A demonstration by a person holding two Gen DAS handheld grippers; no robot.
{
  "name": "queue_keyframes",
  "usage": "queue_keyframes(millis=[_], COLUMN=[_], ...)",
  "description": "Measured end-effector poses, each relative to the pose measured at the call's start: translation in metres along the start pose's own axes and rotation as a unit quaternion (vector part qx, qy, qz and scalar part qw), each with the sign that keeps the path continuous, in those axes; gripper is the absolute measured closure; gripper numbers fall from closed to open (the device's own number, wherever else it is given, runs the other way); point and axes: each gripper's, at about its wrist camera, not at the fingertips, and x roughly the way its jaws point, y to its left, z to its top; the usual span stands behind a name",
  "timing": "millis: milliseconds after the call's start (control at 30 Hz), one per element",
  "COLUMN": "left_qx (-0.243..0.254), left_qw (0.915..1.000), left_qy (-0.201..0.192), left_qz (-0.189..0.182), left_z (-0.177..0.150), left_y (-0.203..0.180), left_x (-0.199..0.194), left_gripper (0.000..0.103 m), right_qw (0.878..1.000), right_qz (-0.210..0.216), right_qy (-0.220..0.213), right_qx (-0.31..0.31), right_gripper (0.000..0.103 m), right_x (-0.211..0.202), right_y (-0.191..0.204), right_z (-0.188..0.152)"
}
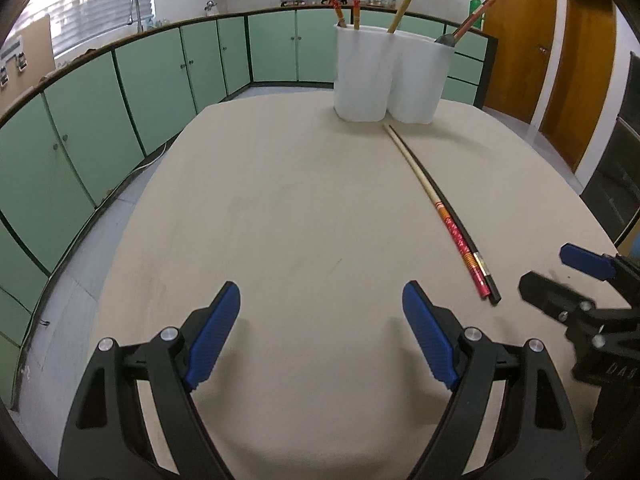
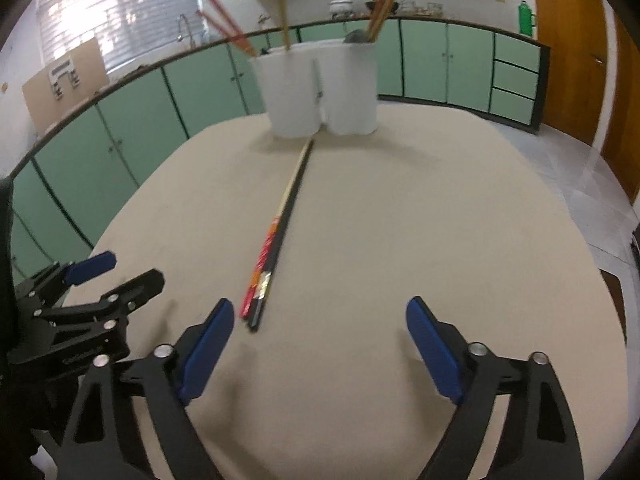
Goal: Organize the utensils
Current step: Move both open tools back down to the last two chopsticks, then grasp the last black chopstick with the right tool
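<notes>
Two chopsticks lie side by side on the beige table (image 1: 280, 208): a red-patterned one (image 1: 460, 240) and a black one (image 1: 452, 208), pointing at a white two-part utensil holder (image 1: 388, 76). The holder has several chopsticks and a spoon standing in it. In the right wrist view the red chopstick (image 2: 266, 256) and the black chopstick (image 2: 286, 220) lie ahead, left of centre, before the holder (image 2: 320, 88). My left gripper (image 1: 320, 332) is open and empty over the table, left of the chopsticks. My right gripper (image 2: 320, 348) is open and empty, its left finger (image 2: 208, 348) near their near ends.
Green kitchen cabinets (image 1: 140, 92) run round the room behind the table. Wooden doors (image 1: 560, 60) stand at the right. The right gripper shows in the left wrist view (image 1: 576, 280), and the left gripper in the right wrist view (image 2: 96, 284).
</notes>
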Motion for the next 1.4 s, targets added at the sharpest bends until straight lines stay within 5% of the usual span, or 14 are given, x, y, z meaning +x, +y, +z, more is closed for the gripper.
queue_keyframes(millis=[133, 567, 767, 967, 1233, 1400], left_qx=[-0.008, -0.008, -0.009, -0.008, -0.012, -0.011], left_qw=[1.0000, 0.9999, 0.9999, 0.9999, 0.9999, 0.9998], left_qy=[0.004, 0.008, 0.011, 0.008, 0.010, 0.010], left_qz=[0.000, -0.002, -0.002, -0.002, -0.002, -0.013], left_z=[0.002, 0.004, 0.005, 0.005, 0.006, 0.007], left_y=[0.003, 0.002, 0.002, 0.000, 0.001, -0.007], left_x=[0.002, 0.004, 0.006, 0.005, 0.006, 0.006], left_gripper=[0.022, 0.022, 0.022, 0.022, 0.022, 0.022], right_qw=[1.000, 0.998, 1.000, 0.999, 0.999, 0.999], right_qz=[0.005, -0.042, -0.016, -0.006, 0.002, -0.003], right_qy=[0.015, 0.031, 0.025, 0.027, 0.031, 0.026], right_qx=[-0.019, -0.020, 0.001, -0.023, -0.028, -0.023], right_gripper=[0.034, 0.042, 0.046, 0.061, 0.096, 0.096], right_x=[0.006, 0.011, 0.007, 0.011, 0.015, 0.012], right_y=[0.011, 0.001, -0.007, 0.010, 0.015, 0.013], right_z=[-0.003, 0.000, -0.003, -0.002, 0.000, -0.002])
